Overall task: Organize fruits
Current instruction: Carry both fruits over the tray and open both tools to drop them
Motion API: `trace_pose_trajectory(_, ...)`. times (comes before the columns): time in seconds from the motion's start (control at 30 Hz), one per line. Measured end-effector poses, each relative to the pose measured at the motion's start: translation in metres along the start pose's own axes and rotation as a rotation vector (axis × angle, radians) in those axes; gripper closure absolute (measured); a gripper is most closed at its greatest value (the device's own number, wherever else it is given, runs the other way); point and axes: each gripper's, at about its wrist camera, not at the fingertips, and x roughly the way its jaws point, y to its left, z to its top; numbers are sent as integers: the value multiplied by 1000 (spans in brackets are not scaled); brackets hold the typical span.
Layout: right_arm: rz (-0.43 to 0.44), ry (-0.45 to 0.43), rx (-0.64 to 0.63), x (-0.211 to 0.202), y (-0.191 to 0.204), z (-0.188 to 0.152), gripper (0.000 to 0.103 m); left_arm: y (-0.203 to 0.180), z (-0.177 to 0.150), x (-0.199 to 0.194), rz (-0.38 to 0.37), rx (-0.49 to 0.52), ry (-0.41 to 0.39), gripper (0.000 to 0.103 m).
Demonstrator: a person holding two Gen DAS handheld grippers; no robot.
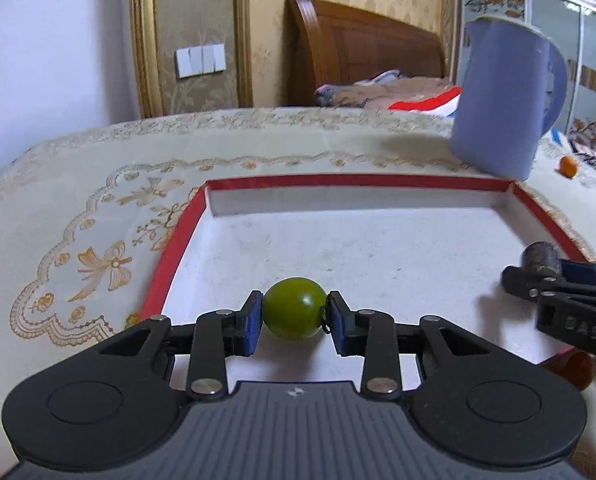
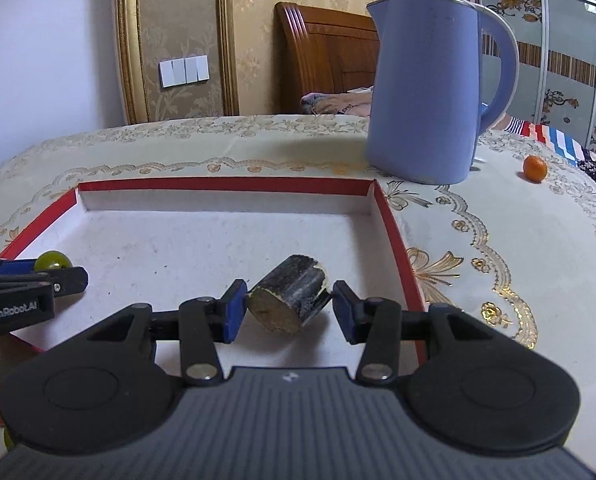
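Left gripper [image 1: 294,312] clamps green fruit [image 1: 294,307] | right gripper [image 2: 288,307] pinches dark cylindrical chunk [image 2: 288,300] | both over tray [image 1: 357,182]

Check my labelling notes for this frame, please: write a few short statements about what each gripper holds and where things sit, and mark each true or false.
1. The left gripper holds a green fruit over the red-rimmed tray. True.
2. The right gripper holds an orange fruit. False: it is at a dark cylindrical piece with a pale cut end; the left pad touches it, the right looks slightly apart.
3. The blue kettle stands inside the tray. False: it stands on the tablecloth beyond the tray's far right corner.
4. A small orange fruit lies on the tablecloth to the right of the kettle. True.
5. Both grippers are above the tray. True.
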Motion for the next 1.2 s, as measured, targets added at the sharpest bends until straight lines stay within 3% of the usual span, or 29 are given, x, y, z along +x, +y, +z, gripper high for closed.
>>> trace_pose_trajectory(0.3, 6, 27, 2, 8, -1, 2, 58, -2, 2, 6, 23, 12, 12, 69)
trace_pose_trajectory(0.4, 6, 29, 5, 8, -1, 2, 58, -1, 2, 6, 35, 4, 12, 61)
trace_pose_trajectory(0.57, 8, 27, 12, 9, -2, 2, 57, 0, 1, 3, 21, -1, 14, 57)
trace_pose_trajectory(0.6, 15, 27, 13, 9, -2, 2, 47, -1, 1, 2, 20, 6, 11, 54)
trace_pose_trajectory(0.63, 13, 24, 12, 9, -2, 2, 29, -2, 1, 1, 20, 14, 4, 45)
trace_pose_trajectory(0.7, -8, 1, 8, 6, -2, 2, 16, -4, 1, -3, 27, 20, -25, 38)
trace_pose_trajectory(0.8, -18, -47, -5, -1, -2, 2, 16, -5, 1, -12, 34, 26, -75, 38)
trace_pose_trajectory(0.97, -39, -68, 15, -6, -5, 1, 7, 0, -3, -26, 29, -3, -117, 38)
trace_pose_trajectory(1.2, 25, -127, 65, -19, -14, -3, 0, 9, -11, -50, 85, -19, -193, 37)
